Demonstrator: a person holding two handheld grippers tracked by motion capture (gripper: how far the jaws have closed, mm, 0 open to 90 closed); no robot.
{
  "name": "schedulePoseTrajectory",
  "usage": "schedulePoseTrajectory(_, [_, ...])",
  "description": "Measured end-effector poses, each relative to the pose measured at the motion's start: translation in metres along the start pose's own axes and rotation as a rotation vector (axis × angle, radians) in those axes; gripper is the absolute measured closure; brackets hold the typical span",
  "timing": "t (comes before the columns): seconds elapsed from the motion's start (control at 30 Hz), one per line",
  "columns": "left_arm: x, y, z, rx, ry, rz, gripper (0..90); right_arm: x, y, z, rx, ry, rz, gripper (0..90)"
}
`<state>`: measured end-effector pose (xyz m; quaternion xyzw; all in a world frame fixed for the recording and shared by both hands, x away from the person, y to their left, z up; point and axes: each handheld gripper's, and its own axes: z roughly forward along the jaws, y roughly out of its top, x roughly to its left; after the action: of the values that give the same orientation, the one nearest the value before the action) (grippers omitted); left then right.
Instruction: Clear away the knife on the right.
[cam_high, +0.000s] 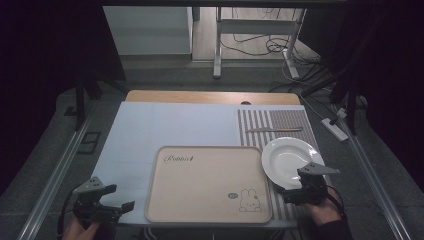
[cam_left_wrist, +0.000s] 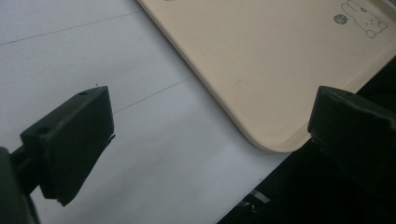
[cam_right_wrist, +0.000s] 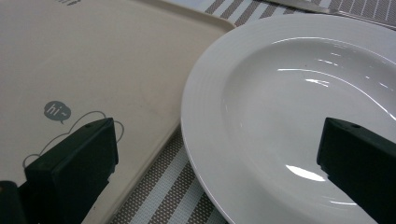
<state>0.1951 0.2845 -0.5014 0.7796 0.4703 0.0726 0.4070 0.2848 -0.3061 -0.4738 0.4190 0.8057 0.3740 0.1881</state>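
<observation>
A: Where is the white plate (cam_high: 289, 161)?
B: On the striped mat (cam_high: 280, 120), touching the beige tray's (cam_high: 200, 200) right edge.
A: And the tongs?
B: Right tongs (cam_right_wrist: 219, 154) spread wide over the plate's near rim; left tongs (cam_left_wrist: 205, 135) spread, empty, at the tray's near left corner.

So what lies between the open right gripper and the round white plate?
Nothing. In the right gripper view the right gripper hangs over the white plate's near rim, jaws wide apart, with striped placemat below.
</observation>
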Motion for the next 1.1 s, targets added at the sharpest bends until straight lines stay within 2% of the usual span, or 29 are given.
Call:
schedulePoseTrajectory(0.37, [0.000,0.000,0.000,0.002,0.000,0.001,1.5,-0.003,0.008,0.006,-0.010,-0.001,-0.049,0.0])
schedulePoseTrajectory(0.57, [-0.001,0.000,0.000,0.003,0.000,0.004,1.5,-0.005,0.013,0.012,-0.003,-0.008,-0.020,0.0])
schedulePoseTrajectory(0.77, [-0.001,0.000,0.000,0.003,0.001,0.007,1.5,-0.008,0.018,0.019,0.002,0.033,0.016,0.0])
schedulePoseTrajectory(1.0, [-0.001,0.000,0.001,0.004,0.002,0.009,1.6,-0.009,0.025,0.026,0.023,0.016,0.020,0.0])
schedulePoseTrajectory(1.1, [-0.001,0.000,0.001,0.005,0.002,0.010,1.6,-0.009,0.028,0.032,0.043,-0.006,0.012,0.0])
